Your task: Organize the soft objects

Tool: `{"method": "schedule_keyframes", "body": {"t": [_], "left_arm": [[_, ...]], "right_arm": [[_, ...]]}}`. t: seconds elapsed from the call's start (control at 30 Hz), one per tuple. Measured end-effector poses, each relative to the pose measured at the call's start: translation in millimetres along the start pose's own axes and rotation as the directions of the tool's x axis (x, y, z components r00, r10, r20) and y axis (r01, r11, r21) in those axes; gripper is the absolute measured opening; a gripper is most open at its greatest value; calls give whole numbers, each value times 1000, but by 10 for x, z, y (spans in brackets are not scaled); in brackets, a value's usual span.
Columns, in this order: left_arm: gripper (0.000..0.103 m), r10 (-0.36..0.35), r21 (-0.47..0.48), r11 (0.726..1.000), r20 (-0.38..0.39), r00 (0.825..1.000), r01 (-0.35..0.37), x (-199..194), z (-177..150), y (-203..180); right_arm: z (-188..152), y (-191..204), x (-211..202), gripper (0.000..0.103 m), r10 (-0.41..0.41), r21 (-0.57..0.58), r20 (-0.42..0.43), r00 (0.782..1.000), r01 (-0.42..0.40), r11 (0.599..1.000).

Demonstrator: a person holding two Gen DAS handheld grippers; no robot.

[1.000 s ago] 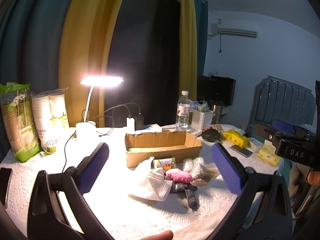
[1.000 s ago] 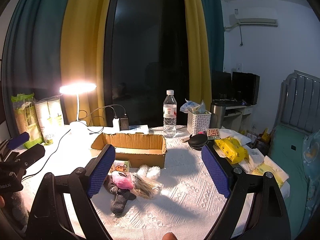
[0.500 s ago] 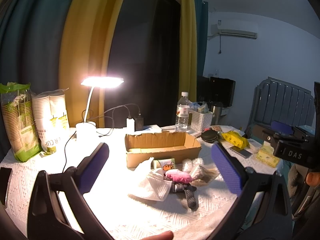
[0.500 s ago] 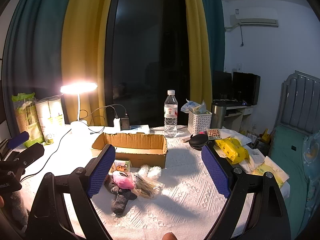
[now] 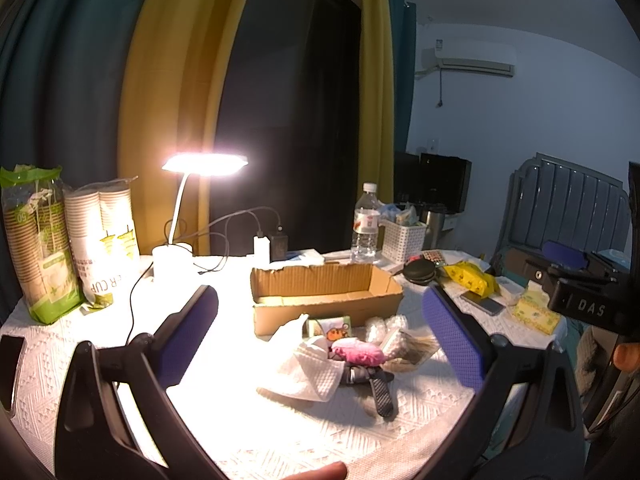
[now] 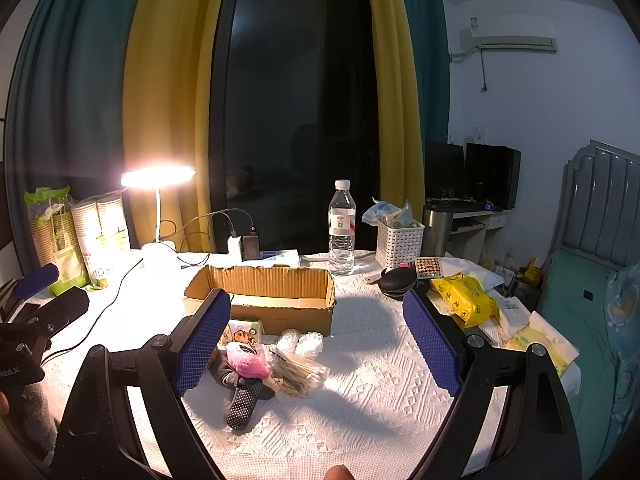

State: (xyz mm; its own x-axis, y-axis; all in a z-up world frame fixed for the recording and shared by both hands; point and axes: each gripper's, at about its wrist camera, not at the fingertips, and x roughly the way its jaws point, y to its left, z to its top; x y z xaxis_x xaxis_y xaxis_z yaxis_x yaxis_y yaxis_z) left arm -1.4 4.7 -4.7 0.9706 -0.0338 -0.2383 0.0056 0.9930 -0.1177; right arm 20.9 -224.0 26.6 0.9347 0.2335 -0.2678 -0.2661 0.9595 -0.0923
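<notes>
On the white textured tablecloth (image 6: 372, 384), in front of an open cardboard box (image 6: 264, 300), lies a small heap of soft things: a pink plush piece (image 6: 246, 362) rests on top of a dark dotted sock (image 6: 244, 400), with a clear packet of cotton swabs (image 6: 298, 374) touching its right side and a bag of white cotton balls (image 6: 302, 342) just behind that, close to the box's front wall. A small tissue pack with a cartoon print (image 5: 332, 326) sits against the box, and in the left wrist view a crumpled white paper towel (image 5: 306, 364) lies at the left edge of the heap, partly covering it. The box looks empty, though its near wall hides part of the floor. The left gripper (image 5: 320, 340) hangs above the table with its blue-padded fingers spread wide and nothing between them; the heap shows in the gap. The right gripper (image 6: 316, 344) is likewise spread wide and holds nothing, its left pad overlapping the tissue pack in the picture. Behind the box stand a lit desk lamp (image 6: 158, 184), a water bottle (image 6: 341, 228) and a white basket (image 6: 400, 240); sleeves of paper cups (image 5: 100, 240) stand at the far left, and a yellow packet (image 6: 466, 300) lies to the right.
</notes>
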Motion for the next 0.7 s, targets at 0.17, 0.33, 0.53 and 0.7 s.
{"method": "schedule_keyframes", "body": {"t": [0.17, 0.33, 0.53, 0.7], "left_arm": [[103, 0, 4, 1000, 1, 1000, 0, -2, 5, -2], [103, 0, 1, 1000, -2, 1000, 0, -5, -1, -3], [103, 3, 3, 1000, -8, 1000, -3, -2, -9, -2], [103, 5, 8, 1000, -28, 1000, -5, 61, -54, -15]], "right_arm": [[-4, 5, -13, 90, 5, 5, -1, 1000, -5, 1000], [0, -1, -17, 90, 7, 6, -3, 1000, -7, 1000], [2, -20, -7, 90, 10, 10, -9, 1000, -10, 1000], [-24, -43, 37, 90, 14, 14, -18, 1000, -14, 1000]]}}
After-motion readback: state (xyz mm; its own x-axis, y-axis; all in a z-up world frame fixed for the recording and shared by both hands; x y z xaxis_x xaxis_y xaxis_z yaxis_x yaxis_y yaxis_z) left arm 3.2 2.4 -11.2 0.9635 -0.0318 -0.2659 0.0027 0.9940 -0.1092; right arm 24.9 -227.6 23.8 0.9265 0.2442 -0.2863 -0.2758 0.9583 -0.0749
